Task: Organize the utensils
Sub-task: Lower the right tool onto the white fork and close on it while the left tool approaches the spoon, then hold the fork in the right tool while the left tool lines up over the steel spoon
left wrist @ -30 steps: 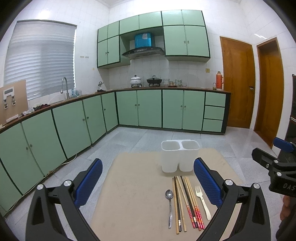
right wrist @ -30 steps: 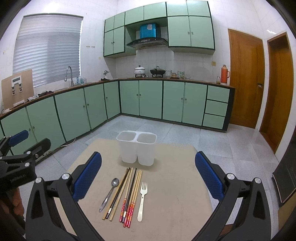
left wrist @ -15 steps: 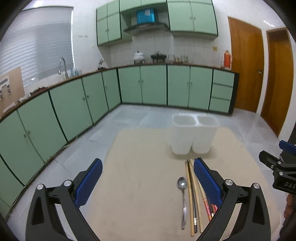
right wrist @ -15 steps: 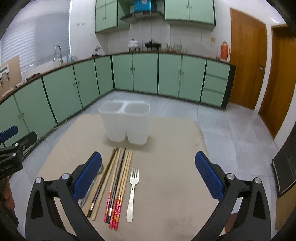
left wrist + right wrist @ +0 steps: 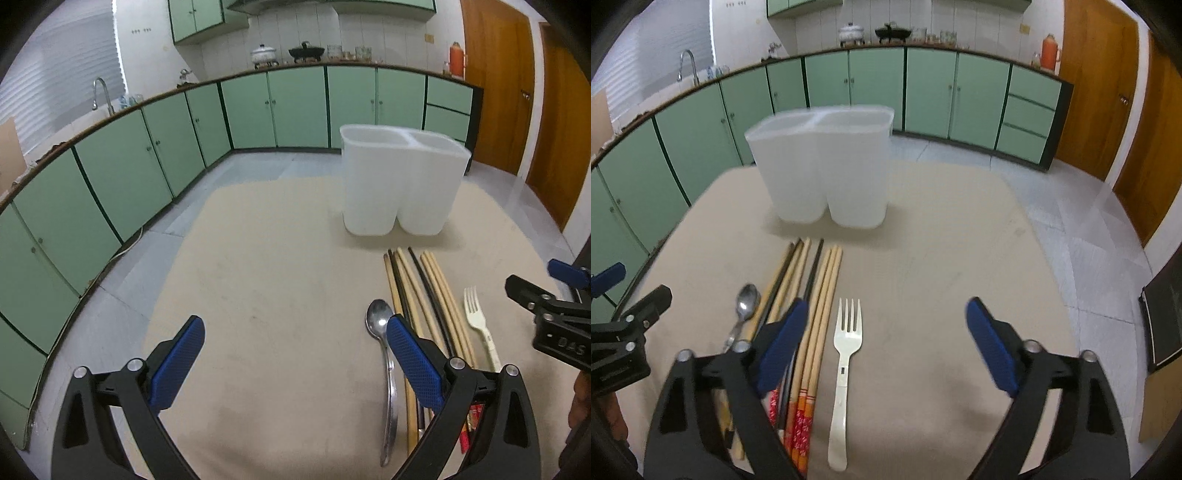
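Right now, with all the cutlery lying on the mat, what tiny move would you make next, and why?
Probably lower the right gripper a little more onto the white fork. The fork lies alone between its closing fingers, apart from the chopsticks, and nothing is held yet. The white two-part holder stands just behind the utensils.
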`<state>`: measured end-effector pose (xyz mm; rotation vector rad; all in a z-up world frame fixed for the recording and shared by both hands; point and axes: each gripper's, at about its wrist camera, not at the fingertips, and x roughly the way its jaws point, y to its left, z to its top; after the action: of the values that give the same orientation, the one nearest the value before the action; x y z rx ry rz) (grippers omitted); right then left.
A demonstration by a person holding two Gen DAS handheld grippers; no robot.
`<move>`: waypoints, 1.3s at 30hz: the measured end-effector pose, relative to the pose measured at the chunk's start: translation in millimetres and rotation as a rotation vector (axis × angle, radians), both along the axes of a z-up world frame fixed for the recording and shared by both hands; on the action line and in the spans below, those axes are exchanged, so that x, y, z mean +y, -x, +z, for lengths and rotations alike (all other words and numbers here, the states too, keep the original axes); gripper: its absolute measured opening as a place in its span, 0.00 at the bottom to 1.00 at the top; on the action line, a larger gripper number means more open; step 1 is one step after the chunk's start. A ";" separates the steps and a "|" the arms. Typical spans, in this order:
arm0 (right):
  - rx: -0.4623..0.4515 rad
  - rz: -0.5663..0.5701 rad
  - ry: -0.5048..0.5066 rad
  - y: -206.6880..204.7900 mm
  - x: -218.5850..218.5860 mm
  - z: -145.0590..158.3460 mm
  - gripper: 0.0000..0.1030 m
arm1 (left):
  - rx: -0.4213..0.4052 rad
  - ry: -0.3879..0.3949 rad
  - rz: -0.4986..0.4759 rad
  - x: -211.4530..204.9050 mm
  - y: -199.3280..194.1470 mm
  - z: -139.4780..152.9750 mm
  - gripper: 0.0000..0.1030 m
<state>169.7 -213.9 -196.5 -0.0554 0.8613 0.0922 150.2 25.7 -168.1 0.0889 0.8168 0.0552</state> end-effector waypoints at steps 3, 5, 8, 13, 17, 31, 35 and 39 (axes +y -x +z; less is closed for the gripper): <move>0.034 -0.003 -0.004 -10.8 2.4 -17.2 0.75 | 0.015 -0.008 0.000 -1.8 -5.3 -8.3 0.94; 0.053 0.000 -0.004 -15.5 5.2 -25.0 0.70 | 0.026 -0.007 0.000 -1.1 -8.1 -13.2 0.94; 0.080 0.003 -0.006 -22.5 8.8 -34.5 0.65 | 0.038 -0.008 -0.002 -0.7 -11.0 -18.6 0.94; 0.114 0.000 -0.011 -31.6 11.2 -44.5 0.57 | 0.051 -0.008 -0.010 -1.3 -13.7 -23.9 0.94; 0.140 -0.007 -0.019 -38.1 11.0 -52.1 0.54 | 0.059 -0.005 -0.021 -4.2 -17.6 -27.0 0.94; 0.133 0.047 -0.034 -38.7 9.3 -46.0 0.19 | 0.096 0.026 -0.039 -25.9 -43.4 -42.0 0.94; 0.128 0.051 -0.041 -40.9 7.7 -44.6 0.19 | 0.112 0.029 -0.040 -31.3 -50.2 -49.2 0.94; 0.121 0.053 -0.041 -40.0 8.9 -49.0 0.19 | 0.121 0.022 -0.038 -34.2 -56.0 -53.1 0.94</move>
<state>209.6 -205.0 -245.5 -0.0342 0.9792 0.1641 206.2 -8.5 -221.1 0.0872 0.9357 0.0051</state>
